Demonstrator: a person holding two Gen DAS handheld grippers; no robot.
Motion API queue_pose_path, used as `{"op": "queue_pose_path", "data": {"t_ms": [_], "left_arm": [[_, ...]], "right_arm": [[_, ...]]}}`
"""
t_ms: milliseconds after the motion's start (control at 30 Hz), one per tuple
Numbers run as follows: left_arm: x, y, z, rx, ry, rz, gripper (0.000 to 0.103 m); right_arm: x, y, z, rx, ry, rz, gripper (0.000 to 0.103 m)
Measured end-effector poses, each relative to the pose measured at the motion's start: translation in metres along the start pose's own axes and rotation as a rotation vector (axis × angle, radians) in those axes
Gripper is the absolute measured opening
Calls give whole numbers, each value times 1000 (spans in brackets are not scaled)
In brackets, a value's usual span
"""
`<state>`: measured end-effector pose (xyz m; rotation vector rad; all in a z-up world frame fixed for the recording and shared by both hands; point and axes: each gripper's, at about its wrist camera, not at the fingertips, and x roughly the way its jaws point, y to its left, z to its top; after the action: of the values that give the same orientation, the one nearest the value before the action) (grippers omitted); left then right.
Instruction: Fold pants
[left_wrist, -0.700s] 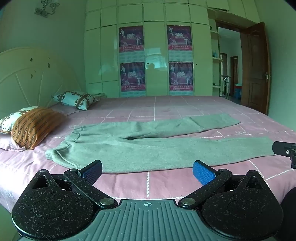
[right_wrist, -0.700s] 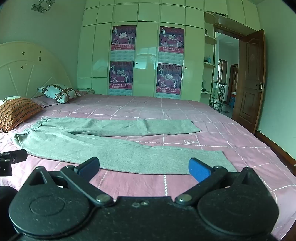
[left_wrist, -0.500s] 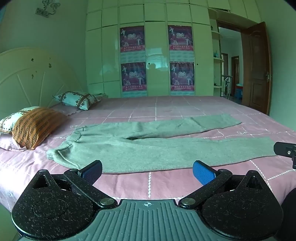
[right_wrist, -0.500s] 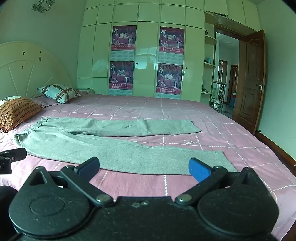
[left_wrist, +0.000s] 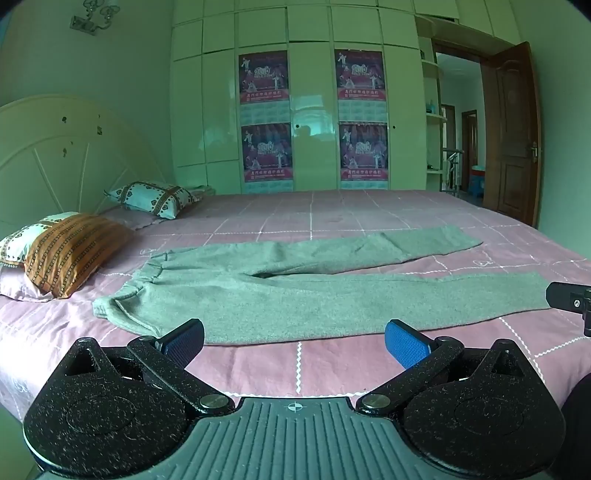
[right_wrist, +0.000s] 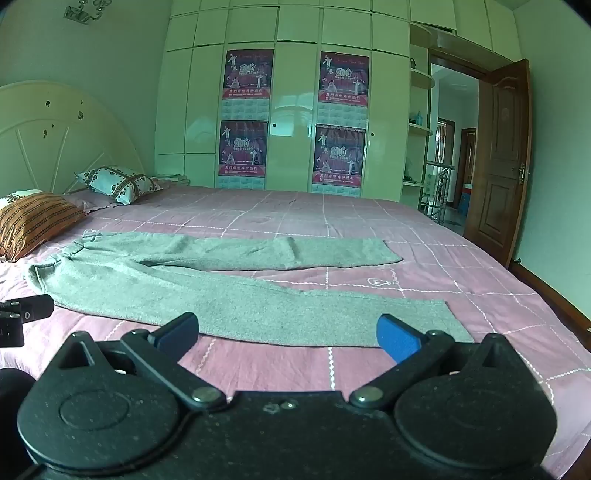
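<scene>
Pants: I see the grey pants (left_wrist: 295, 295) spread flat on the pink bed (left_wrist: 332, 365), waistband toward the pillows, legs splayed apart, nothing folded yet.
Left claw (left_wrist: 293, 338): wide, empty, hanging short of the near hem so I can judge a pinch.
Right claw (right_wrist: 288, 334): wide too, empty, near the closer leg's cuff end.
Surroundings: striped pillow (left_wrist: 70, 251) just beside the waistband; wardrobe (left_wrist: 314, 110) and open door (right_wrist: 498, 162) well apart.
Obstacles: none I can see on the cloth.
</scene>
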<state>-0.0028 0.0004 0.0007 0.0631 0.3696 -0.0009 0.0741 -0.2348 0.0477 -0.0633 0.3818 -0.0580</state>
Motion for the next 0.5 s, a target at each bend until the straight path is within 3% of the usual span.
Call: {"op": "queue_pose_path", "data": {"t_ms": [500], "left_arm": [[1, -1, 2, 9, 4, 5, 103]], "right_arm": [[0, -1, 0, -1, 3, 0, 97]]}}
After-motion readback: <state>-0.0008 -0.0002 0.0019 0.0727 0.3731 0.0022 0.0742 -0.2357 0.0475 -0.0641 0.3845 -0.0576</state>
